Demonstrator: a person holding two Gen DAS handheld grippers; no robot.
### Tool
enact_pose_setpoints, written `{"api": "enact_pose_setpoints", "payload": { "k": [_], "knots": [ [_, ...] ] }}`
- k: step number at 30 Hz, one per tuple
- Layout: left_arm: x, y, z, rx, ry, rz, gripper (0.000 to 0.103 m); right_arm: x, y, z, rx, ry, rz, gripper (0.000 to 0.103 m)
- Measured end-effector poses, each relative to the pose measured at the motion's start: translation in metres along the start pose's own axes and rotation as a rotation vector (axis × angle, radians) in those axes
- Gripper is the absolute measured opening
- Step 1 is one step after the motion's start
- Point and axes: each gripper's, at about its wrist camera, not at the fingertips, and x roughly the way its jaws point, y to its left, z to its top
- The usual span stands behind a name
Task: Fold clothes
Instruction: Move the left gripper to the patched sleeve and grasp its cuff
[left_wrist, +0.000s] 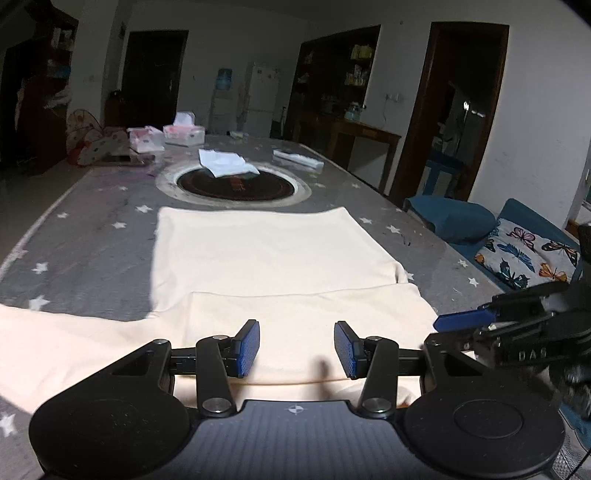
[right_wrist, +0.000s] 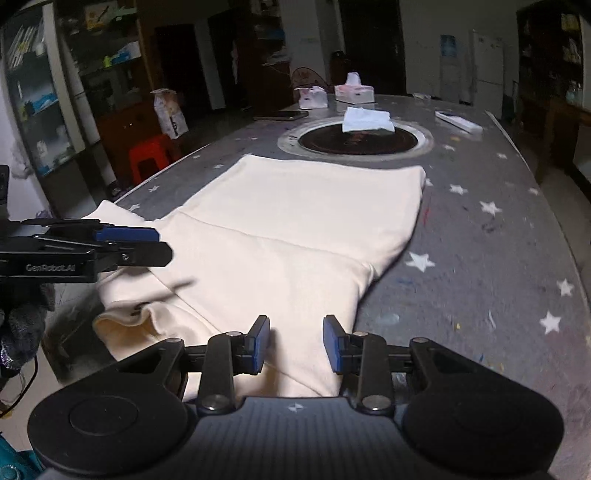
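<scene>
A cream garment (left_wrist: 277, 258) lies flat on the grey star-print tablecloth (left_wrist: 92, 236), with a sleeve folded across its near part. My left gripper (left_wrist: 296, 349) hovers open over the garment's near edge, and nothing sits between its blue pads. In the right wrist view the same garment (right_wrist: 295, 221) runs away from me. My right gripper (right_wrist: 295, 343) stands open just above its near right corner, with cloth lying below the pads and not pinched. Each gripper shows in the other's view: the right gripper (left_wrist: 439, 328) at the right edge, the left gripper (right_wrist: 162, 243) at the left.
A round hotplate inset (left_wrist: 236, 184) with a white tissue (left_wrist: 227, 162) on it lies beyond the garment. Tissue boxes (left_wrist: 184, 133) and a phone (right_wrist: 280, 115) sit at the far end. A blue sofa with a butterfly pillow (left_wrist: 524, 258) flanks the table's right; a red stool (right_wrist: 151, 155) stands left.
</scene>
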Motion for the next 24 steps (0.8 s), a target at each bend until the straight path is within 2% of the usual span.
{"api": "enact_pose_setpoints", "payload": {
  "k": [5,11,14,19,24],
  "knots": [
    [0.015,-0.004,-0.01,0.002,0.053,0.009,0.048,0.0,0.005,-0.005,-0.08,0.005,-0.046,0.029],
    [0.01,-0.009,-0.014,0.004,0.053,-0.004,0.048,-0.004,0.009,0.001,-0.114,0.013,-0.052,0.029],
    [0.009,-0.003,-0.007,-0.023,0.039,0.0,0.048,-0.005,0.007,0.013,-0.115,-0.029,-0.05,0.029],
    [0.011,0.011,0.008,-0.054,0.007,0.04,0.049,0.014,0.005,0.032,-0.123,-0.046,-0.045,0.029],
    [0.027,0.031,0.01,-0.1,0.033,0.089,0.048,0.038,0.002,0.031,-0.109,-0.009,-0.053,0.03]
  ]
}}
